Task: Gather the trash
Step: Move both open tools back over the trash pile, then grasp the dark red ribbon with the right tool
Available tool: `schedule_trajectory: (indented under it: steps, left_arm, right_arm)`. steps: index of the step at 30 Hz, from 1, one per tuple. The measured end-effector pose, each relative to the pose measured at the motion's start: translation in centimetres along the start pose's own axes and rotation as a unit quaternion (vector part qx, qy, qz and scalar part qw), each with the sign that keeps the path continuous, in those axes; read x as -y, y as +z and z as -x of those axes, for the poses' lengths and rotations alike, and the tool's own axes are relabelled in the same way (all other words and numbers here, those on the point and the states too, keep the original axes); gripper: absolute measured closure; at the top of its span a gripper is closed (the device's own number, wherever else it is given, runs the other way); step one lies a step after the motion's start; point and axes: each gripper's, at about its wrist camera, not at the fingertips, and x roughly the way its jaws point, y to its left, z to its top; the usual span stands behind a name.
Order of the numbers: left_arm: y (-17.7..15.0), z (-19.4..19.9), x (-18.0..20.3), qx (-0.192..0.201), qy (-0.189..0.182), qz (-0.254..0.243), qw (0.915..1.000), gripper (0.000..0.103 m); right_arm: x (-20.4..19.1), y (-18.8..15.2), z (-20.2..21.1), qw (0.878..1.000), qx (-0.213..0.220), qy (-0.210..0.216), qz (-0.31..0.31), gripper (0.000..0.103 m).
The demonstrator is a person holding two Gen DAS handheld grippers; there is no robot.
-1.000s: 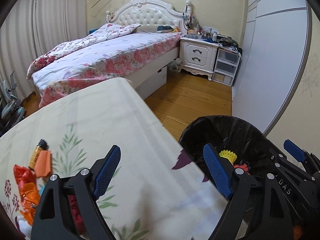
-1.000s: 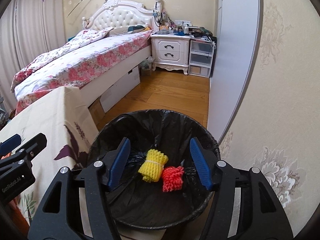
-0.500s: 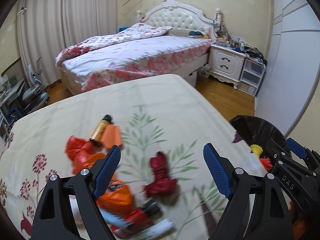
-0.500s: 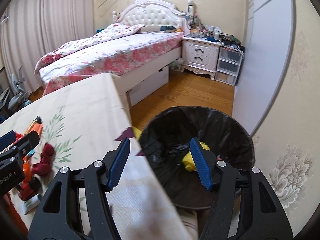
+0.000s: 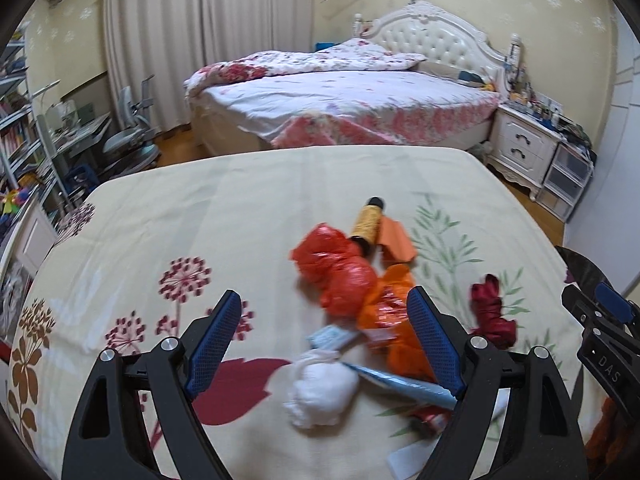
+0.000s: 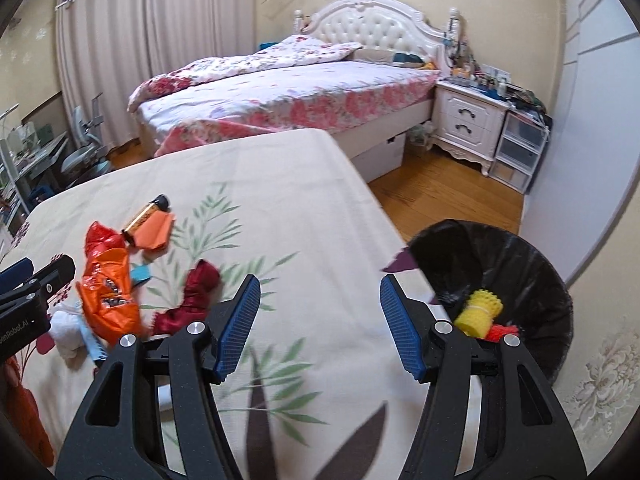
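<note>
A heap of trash lies on the cream floral tablecloth (image 5: 248, 216): a red plastic bag (image 5: 336, 268), an orange snack wrapper (image 5: 394, 316), a white crumpled wad (image 5: 320, 394), a dark red rag (image 5: 492, 314), a yellow tube with a black cap (image 5: 366, 222) and an orange paper (image 5: 396, 240). My left gripper (image 5: 326, 340) hangs open above the heap, holding nothing. My right gripper (image 6: 318, 324) is open and empty over the table's right part. The black-lined bin (image 6: 516, 276) stands off the table's right edge, with a yellow net (image 6: 482, 312) and a red net (image 6: 504, 332) inside.
A bed with a floral cover (image 5: 348, 108) fills the back of the room. A white nightstand (image 6: 468, 124) and plastic drawers (image 6: 520, 156) stand by the right wall. A desk and chair (image 5: 128, 140) are at the far left. Wood floor (image 6: 444, 192) lies between bed and bin.
Both grippers have swung left, from over the bin to over the table. The trash heap now sits under the left gripper, and the bin has slid to the right edge.
</note>
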Motion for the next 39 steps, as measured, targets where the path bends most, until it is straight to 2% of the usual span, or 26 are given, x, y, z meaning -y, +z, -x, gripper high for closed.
schedule_trajectory:
  steps: [14,19,21,23,25,32,39]
  left_arm:
    - [-1.3,-0.2,-3.9,-0.012,0.025,0.027,0.9993,0.021]
    - [-1.5,-0.5,-4.4,-0.016,0.026,0.033,0.9990,0.021]
    - [-1.5,-0.6,-4.5,-0.018,0.026,0.034,0.9989,0.021]
    - [-1.5,-0.6,-4.6,-0.018,0.025,0.035,0.9989,0.021]
    - [-1.5,-0.6,-4.6,-0.020,0.022,0.036,0.9989,0.021]
    - [-1.4,-0.4,-3.0,-0.021,0.001,0.026,0.9994,0.021]
    - [-1.3,0.0,-0.3,-0.022,-0.021,0.005,0.9995,0.021]
  right_arm:
    - [-5.4,-0.1,-1.4,0.998,-0.022,0.043,0.045,0.042]
    - [-6.1,-0.4,-2.8,0.996,-0.049,0.050,0.055,0.043]
    - [-6.2,-0.5,-3.3,0.995,-0.062,0.054,0.056,0.046]
    - [-6.2,-0.7,-3.6,0.994,-0.072,0.054,0.058,0.062]
    - [-5.9,-0.8,-3.9,0.994,-0.080,0.057,0.057,0.073]
    - [-3.5,-1.3,-3.7,0.995,-0.080,0.041,0.039,0.078]
    - [-0.1,-1.4,-3.7,0.997,-0.075,0.001,0.021,0.078]
